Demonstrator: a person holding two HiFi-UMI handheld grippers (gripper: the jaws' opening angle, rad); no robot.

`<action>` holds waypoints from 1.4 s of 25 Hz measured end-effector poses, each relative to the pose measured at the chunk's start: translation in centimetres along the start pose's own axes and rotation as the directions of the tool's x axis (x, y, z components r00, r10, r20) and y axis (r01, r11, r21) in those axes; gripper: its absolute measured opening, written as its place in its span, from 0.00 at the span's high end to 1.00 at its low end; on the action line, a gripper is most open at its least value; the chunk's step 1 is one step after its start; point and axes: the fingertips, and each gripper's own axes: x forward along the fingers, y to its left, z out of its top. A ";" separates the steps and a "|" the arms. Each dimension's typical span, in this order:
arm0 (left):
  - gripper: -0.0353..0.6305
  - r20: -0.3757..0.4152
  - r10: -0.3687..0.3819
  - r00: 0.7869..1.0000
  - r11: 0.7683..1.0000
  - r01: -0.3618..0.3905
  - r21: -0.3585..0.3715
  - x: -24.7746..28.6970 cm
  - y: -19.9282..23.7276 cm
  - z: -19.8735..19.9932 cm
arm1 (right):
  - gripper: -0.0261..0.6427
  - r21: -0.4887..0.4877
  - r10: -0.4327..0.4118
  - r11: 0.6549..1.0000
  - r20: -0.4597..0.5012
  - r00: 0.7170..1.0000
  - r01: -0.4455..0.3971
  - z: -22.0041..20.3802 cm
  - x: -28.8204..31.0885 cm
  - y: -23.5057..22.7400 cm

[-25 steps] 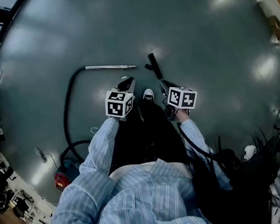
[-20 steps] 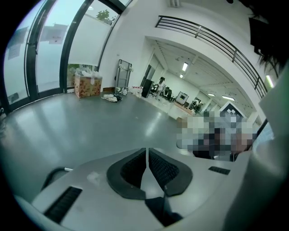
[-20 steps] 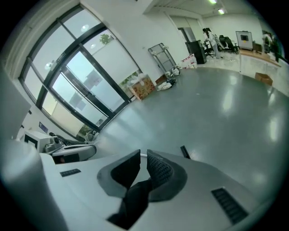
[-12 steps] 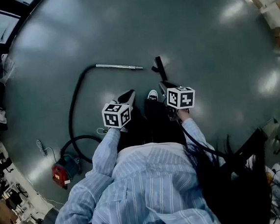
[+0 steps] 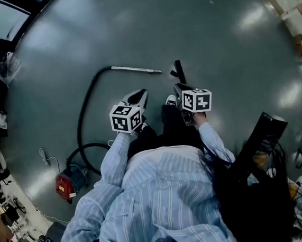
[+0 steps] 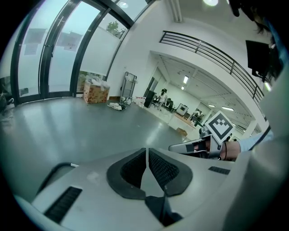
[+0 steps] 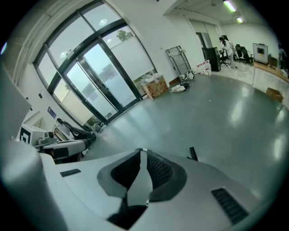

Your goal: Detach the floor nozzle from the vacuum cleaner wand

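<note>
**A:** Which step was in hand at that moment?

**B:** By my reading the job was as good as done. In the head view the wand [image 5: 135, 69] lay flat on the grey floor [image 5: 223, 47]. The floor nozzle [image 5: 178, 69] lay just past its free end, with a strip of bare floor between the two, so they were apart

**A:** And the grippers?

**B:** Neither held anything. The left gripper [image 5: 139, 96] had its jaws drawn together, pads all but touching and nothing between them. Its own view showed only the hall and a bit of the black hose [image 6: 58, 166] beyond the jaw. The right gripper [image 5: 180, 90] was likewise closed and empty, and the nozzle peeked out on the floor past its jaw. Both hung above the floor by the person's shoe [image 5: 171, 100], near the parts but touching neither

**A:** What of the rest of the machine?

**B:** The hose curved from the wand's other end back to the vacuum cleaner [image 5: 68, 185], well off to the person's left

**A:** So what did the next move call for?

**B:** Little, I judged. To make sure of the separation, one gripper would have had to open, come down and draw the nozzle further from the wand's end. Otherwise the hands needed only to come to rest
</note>
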 end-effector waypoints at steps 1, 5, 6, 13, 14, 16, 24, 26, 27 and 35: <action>0.91 0.010 -0.003 1.000 1.000 0.003 0.005 -1.1 0.3 -0.4 | 0.89 -0.004 0.003 1.000 0.007 1.000 -0.003 -0.6 0.1 1.0; 0.91 0.031 -0.010 0.999 1.000 0.010 0.006 -6.3 1.4 -3.3 | 0.89 -0.004 -0.008 1.000 0.024 1.000 0.008 -4.3 -0.5 5.6; 0.91 0.036 -0.009 0.999 1.000 0.009 -0.001 -7.5 1.8 -4.3 | 0.89 0.002 -0.013 1.000 0.027 1.000 0.013 -5.5 -0.7 6.7; 0.91 0.025 -0.087 0.996 0.996 0.087 0.008 -14.0 3.0 -10.5 | 0.89 0.053 -0.018 0.998 0.035 0.999 0.016 -15.4 -1.4 14.2; 0.91 0.021 -0.100 0.995 0.995 0.100 0.005 -14.8 3.0 -11.4 | 0.89 0.054 -0.029 0.998 0.035 0.999 0.027 -16.6 -1.8 15.1; 0.91 0.018 -0.123 0.992 0.992 0.123 -0.002 -16.1 3.1 -12.9 | 0.89 0.050 -0.047 0.998 0.029 0.998 0.045 -18.7 -2.5 16.8; 0.91 -0.008 -0.211 0.977 0.977 0.211 0.031 -17.0 -1.1 -16.7 | 0.89 0.049 -0.081 0.996 0.057 0.995 0.078 -23.5 -5.9 16.8; 0.91 -0.005 -0.208 0.978 0.977 0.208 0.039 -17.4 -2.6 -17.1 | 0.89 0.048 -0.083 0.996 0.070 0.994 0.080 -24.1 -7.4 16.6; 0.91 -0.001 -0.205 0.979 0.978 0.205 0.040 -17.7 -3.3 -17.2 | 0.89 0.049 -0.080 0.996 0.077 0.994 0.076 -24.5 -8.1 16.5; 0.91 0.039 -0.186 0.982 0.982 0.187 -0.028 -19.6 -11.1 -21.0 | 0.89 -0.001 -0.087 0.996 0.081 0.993 0.087 -31.6 -16.4 14.2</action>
